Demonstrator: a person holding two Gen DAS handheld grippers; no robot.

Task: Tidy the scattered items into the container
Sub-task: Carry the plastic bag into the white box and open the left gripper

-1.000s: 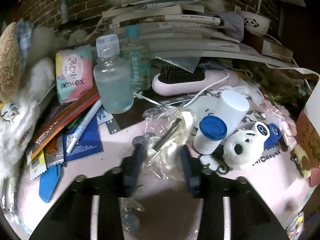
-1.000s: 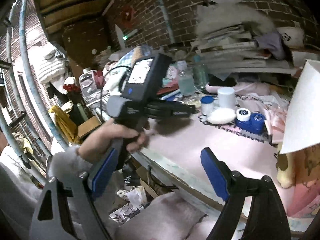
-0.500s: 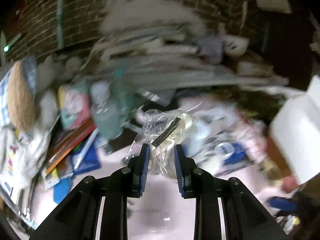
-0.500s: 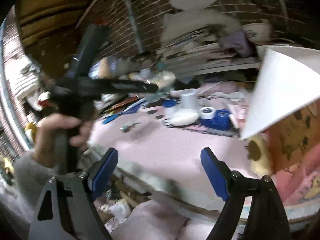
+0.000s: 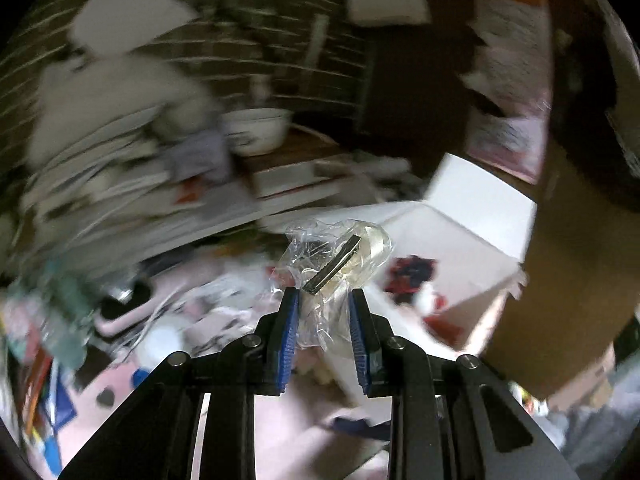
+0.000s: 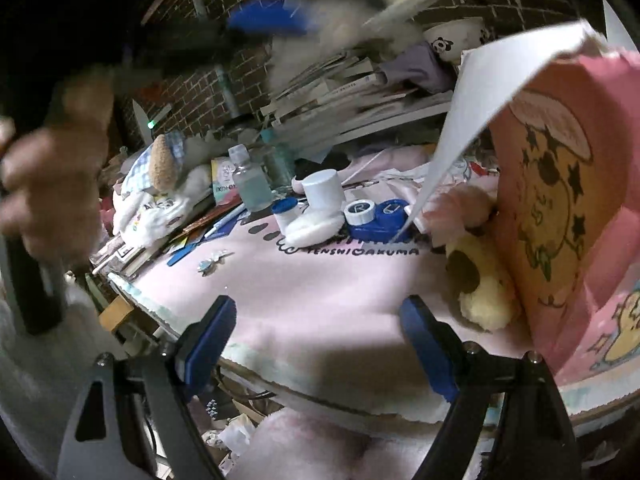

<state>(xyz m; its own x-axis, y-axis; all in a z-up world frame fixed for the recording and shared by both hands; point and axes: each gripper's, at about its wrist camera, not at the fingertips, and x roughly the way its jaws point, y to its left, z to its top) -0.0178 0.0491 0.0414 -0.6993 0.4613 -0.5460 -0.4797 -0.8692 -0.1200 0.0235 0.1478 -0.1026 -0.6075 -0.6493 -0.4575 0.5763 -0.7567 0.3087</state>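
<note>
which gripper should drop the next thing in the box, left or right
Left. The left gripper is already shut on the clear plastic bag, lifted off the table with the white-lined box just ahead. The right gripper is open, holds nothing, and hangs at the pink mat's near edge.

A table covered by a pink mat (image 6: 320,300) carries a clear bottle (image 6: 251,184), white canister (image 6: 323,190), blue contact lens case (image 6: 376,216), and a yellow plush toy (image 6: 476,280).
</note>
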